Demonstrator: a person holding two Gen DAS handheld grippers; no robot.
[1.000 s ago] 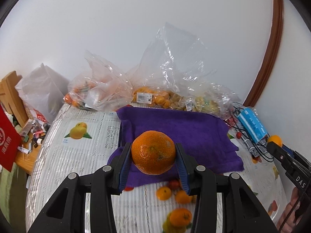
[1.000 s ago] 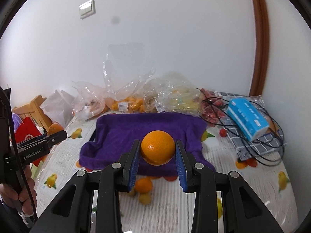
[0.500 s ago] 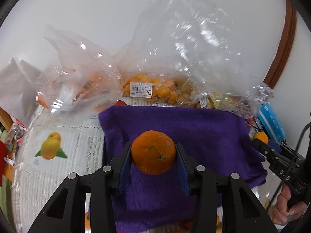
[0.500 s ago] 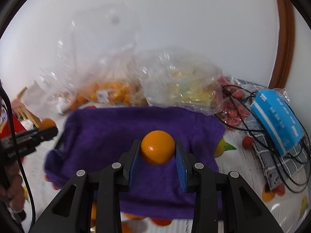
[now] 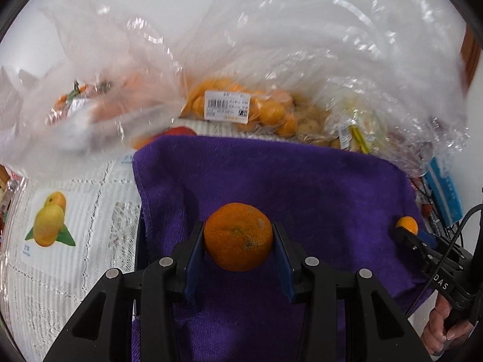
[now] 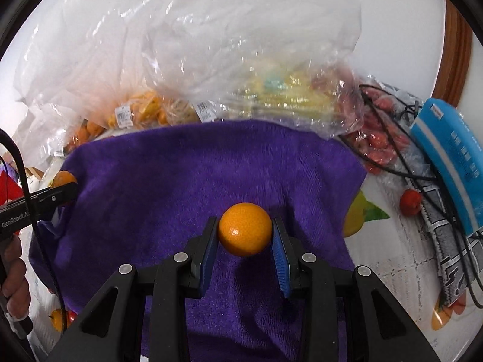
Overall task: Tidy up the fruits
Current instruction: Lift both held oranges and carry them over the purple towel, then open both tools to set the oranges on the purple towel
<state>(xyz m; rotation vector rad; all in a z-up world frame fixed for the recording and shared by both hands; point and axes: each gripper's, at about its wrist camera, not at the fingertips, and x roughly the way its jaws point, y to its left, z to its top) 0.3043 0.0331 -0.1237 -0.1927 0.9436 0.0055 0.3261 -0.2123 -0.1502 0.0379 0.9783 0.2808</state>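
Note:
A dark, rough-skinned orange sits clamped between the blue pads of my left gripper, just above the purple towel. A smoother, brighter orange is clamped in my right gripper, also low over the purple towel. In the left wrist view the right gripper shows at the towel's right edge with its orange. In the right wrist view the left gripper shows at the towel's left edge with its orange.
Clear plastic bags of small oranges, yellow fruit and red fruit crowd the towel's far side. A blue tissue pack and black cables lie right. Loose small fruits dot the fruit-print tablecloth. A hand grips the right handle.
Both grippers have come down and forward over the purple towel, each still holding its orange. The bags at the back now loom much closer.

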